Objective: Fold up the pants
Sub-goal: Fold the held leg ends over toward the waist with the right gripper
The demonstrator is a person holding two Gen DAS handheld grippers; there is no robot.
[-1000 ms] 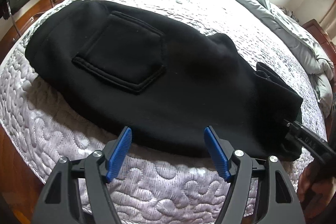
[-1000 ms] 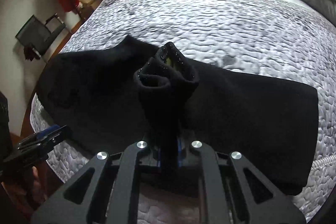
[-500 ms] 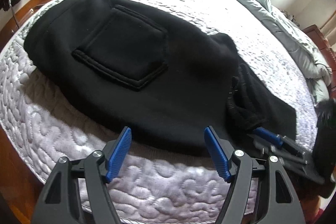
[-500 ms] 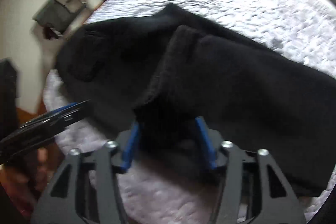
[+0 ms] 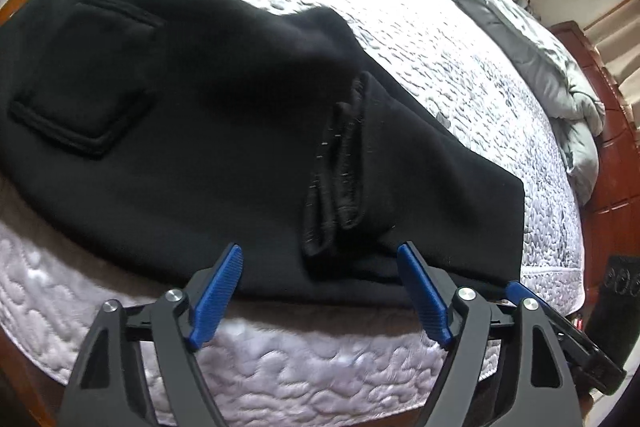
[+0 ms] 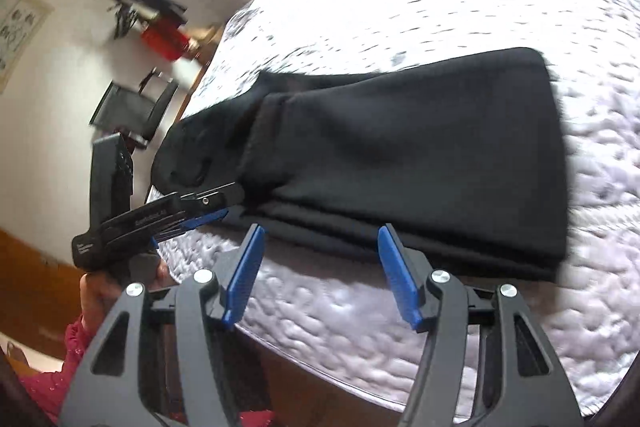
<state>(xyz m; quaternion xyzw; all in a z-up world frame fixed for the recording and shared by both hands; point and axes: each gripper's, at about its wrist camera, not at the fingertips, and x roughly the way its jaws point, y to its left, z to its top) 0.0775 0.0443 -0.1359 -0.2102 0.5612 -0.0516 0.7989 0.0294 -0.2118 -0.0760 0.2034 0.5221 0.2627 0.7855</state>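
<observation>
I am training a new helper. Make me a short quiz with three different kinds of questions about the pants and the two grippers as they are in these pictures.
1. True or false: the right gripper is shut on the black pants.
2. Which side of the pants faces up? A) front with zipper B) back pocket side
3. Fill in: the leg cuffs lie folded over the ____ of the pants.

Key: 1 false, both the right and left gripper have open jaws with nothing between them; 2 B; 3 middle.

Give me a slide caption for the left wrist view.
Open left gripper at the bed edge, facing black pants with legs folded over.
</observation>
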